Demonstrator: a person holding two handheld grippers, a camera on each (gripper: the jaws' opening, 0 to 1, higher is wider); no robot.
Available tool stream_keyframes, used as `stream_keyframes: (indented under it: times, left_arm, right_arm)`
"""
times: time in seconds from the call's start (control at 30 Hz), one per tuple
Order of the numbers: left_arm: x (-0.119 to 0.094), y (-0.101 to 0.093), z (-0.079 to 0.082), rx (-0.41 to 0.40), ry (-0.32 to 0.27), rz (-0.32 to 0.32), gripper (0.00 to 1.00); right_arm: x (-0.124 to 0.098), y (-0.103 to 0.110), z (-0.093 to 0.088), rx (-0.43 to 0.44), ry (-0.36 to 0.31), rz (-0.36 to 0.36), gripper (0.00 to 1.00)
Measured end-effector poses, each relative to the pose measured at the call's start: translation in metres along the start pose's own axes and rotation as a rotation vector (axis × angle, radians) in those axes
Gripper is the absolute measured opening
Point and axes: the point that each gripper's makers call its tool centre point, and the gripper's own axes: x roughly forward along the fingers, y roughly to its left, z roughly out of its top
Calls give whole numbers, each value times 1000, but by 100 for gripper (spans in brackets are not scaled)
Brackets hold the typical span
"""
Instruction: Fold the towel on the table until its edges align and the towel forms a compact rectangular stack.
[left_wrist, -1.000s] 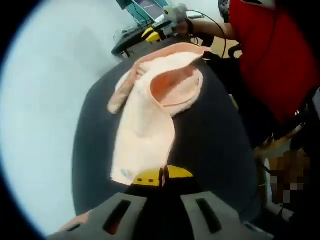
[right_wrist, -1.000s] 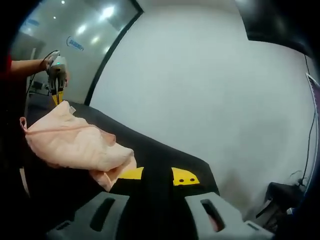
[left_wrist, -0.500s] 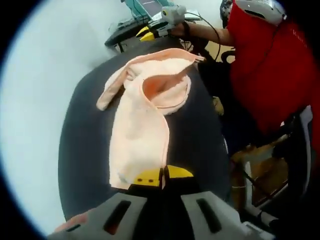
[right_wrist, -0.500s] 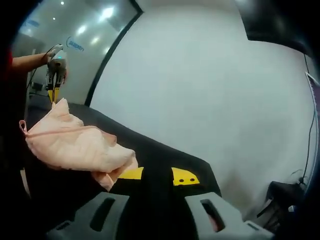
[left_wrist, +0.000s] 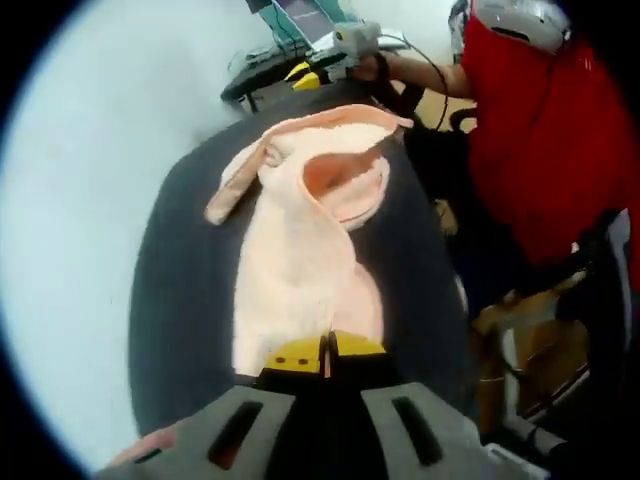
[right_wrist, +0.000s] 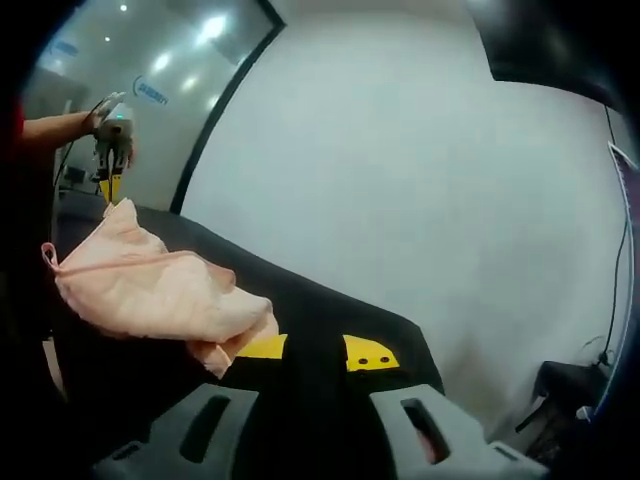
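Only leftward, towel (left_wrist: 300, 260) in left gripper (left_wrist: 327, 352)

Left claw (left_wrist: 327, 352) clamped shut, right claw (right_wrist: 312, 352) parted

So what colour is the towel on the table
Pale peach-pink towel, clearest in the left gripper view.

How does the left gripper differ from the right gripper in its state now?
The left gripper has its fingers pressed together on an edge of the pink towel. The right gripper has its fingers apart, and the towel lies beside one of them, not between them. Both have yellow fingertips and sit over the black table.
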Motion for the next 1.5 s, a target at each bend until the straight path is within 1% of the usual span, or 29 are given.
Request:
stream_keyframes:
  times: [0.07,0.1,0.13,0.17,0.2,0.23,0.3,0.37,0.4,0.47,0.5,0.57,0.63,0.7,0.77,0.83,0.9,0.93,1.0,1.07,1.13,1.2,1.23,1.27,1.3,1.33,1.4,1.47,1.5]
  left_arm:
    - [-22,19,15,65,-32,117,0]
    - [-33,30,20,87,-29,183,0]
    - [-45,37,19,103,3,230,0]
    - [-53,39,16,116,49,249,0]
    - [-61,40,15,127,73,266,0]
    - [-71,45,17,148,85,306,0]
    - [-90,51,19,147,96,377,0]
    - [-112,65,15,182,141,497,0]
    - [-119,72,10,193,182,554,0]
    - [-135,78,-7,152,233,605,0]
    - [-142,80,-10,150,228,630,0]
    - [-155,84,-19,120,225,673,0]
    - [-161,81,-31,126,251,689,0]
    - [-161,77,-37,121,254,686,0]
    - [-159,73,-41,119,255,681,0]
    - [-159,69,-46,117,254,679,0]
    - [-158,65,-48,122,255,683,0]
    - [-157,61,-49,125,261,682,0]
    - [-154,58,-54,132,272,676,0]
    - [-153,54,-57,132,273,670,0]
    - [-147,52,-61,127,263,660,0]
    - [-137,50,-69,126,269,643,0]
    - [-133,49,-74,121,274,635,0]
    - [-128,48,-78,118,276,628,0]
    - [-124,47,-83,113,273,622,0]
    - [-122,47,-88,103,270,617,0]
    - [-114,45,-95,90,259,610,0]
    - [-106,42,-104,73,251,595,0]
    - [-103,41,-108,67,253,589,0]
  right_arm:
    - [1,-1,4,-13,-2,0,16]
    - [2,-3,6,-16,-4,-2,16]
    - [3,-5,9,-14,-8,-3,16]
    - [6,-6,14,0,-14,-1,16]
    - [9,-6,17,14,-13,6,16]
    - [13,-5,20,27,-14,19,16]
    - [19,-1,29,25,-26,35,16]
    - [27,2,35,1,-32,52,16]
    - [32,3,38,-7,-34,67,16]
    - [47,12,47,19,-36,141,16]
    - [55,17,53,36,-33,180,16]
    - [76,24,66,19,-56,262,16]
    - [95,37,72,-116,-45,366,16]
    - [116,59,74,-229,-50,512,16]
    - [138,78,65,-304,-7,648,16]
    - [159,96,61,-422,-21,736,16]
    - [175,109,42,-482,47,834,16]
    - [190,114,32,-554,74,840,16]
    - [202,121,5,-702,148,902,16]
    - [214,117,-21,-896,231,934,16]
    - [224,116,-31,-1047,232,968,17]
    - [230,122,-29,-1094,218,1012,17]
    - [231,127,-26,-1108,196,1038,17]
    - [230,137,-22,-1134,150,1078,17]
    - [230,146,-20,-1150,130,1125,18]
    - [231,148,-20,-1166,130,1141,18]
    - [232,158,-13,-1166,93,1175,18]
    - [226,167,-12,-1169,81,1241,18]
    - [225,171,-11,-1177,72,1246,17]
